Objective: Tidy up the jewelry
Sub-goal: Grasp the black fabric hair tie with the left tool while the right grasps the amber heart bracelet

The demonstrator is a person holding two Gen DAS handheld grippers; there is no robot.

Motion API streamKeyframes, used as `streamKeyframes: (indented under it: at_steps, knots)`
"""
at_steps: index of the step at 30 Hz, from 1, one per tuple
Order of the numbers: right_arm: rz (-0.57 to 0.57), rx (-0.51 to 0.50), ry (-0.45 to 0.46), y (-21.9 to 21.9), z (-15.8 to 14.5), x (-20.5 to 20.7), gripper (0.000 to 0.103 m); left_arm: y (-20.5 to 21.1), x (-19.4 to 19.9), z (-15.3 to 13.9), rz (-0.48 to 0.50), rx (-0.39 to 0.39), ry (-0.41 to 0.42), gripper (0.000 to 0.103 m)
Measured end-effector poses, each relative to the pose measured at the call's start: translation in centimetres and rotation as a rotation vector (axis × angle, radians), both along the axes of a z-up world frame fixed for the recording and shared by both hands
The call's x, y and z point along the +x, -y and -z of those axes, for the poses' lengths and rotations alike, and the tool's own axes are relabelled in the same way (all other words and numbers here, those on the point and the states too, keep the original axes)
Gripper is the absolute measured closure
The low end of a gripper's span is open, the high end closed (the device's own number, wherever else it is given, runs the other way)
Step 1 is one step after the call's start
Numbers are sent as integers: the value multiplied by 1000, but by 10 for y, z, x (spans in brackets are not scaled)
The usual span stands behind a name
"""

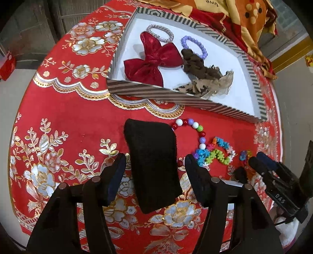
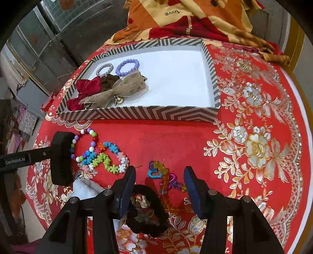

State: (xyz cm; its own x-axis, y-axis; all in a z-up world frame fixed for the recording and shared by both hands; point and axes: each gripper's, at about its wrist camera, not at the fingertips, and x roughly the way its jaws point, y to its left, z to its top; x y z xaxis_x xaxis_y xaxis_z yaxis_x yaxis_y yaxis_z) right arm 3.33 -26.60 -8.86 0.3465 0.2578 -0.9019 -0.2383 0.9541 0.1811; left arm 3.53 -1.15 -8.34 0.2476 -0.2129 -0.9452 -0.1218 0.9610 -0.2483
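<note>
Home: floral tablecloth (image 2: 254,146), draped blanket (image 2: 185,17).

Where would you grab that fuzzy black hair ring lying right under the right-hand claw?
Probably the black scrunchie is best pinched across one side of its loop, coming straight down from above. It lies flat on the red tablecloth, so only its soft band offers a fold to grip. The right gripper hangs open just above, one finger near its left edge.

Left tool (image 1: 155,166) hangs low with its jaws spread wide; right tool (image 2: 159,180) alongside it, jaws likewise parted, both pointing forward
</note>
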Motion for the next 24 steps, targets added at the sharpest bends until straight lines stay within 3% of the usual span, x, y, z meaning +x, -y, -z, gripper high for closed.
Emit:
streamKeyframes:
  at_steps: [4,6,7,10,15,19,24]
  knots:
    - [-16,8,-7,2,6,3,54,7,3,10,22,49,-40,41]
    - [-32,23,-9,1,7,3,61,8,3,11,30,64,-29,46]
    - [-45,26,-9,0,8,3,71,7,2,10,34,60,-17,62]
    - [-64,18,1,-3,10,2,95,3,1,8,36,33,-7,82]
    - [-52,78,2,5,0,-6,95,-8,-6,-7,54,-11,20,89]
    - [-7,161,35,22,-31,-15,95,-11,-9,-33,78,-35,72,89]
    - [17,177,103,33,-70,-23,95,-12,-8,-61,113,-33,135,89]
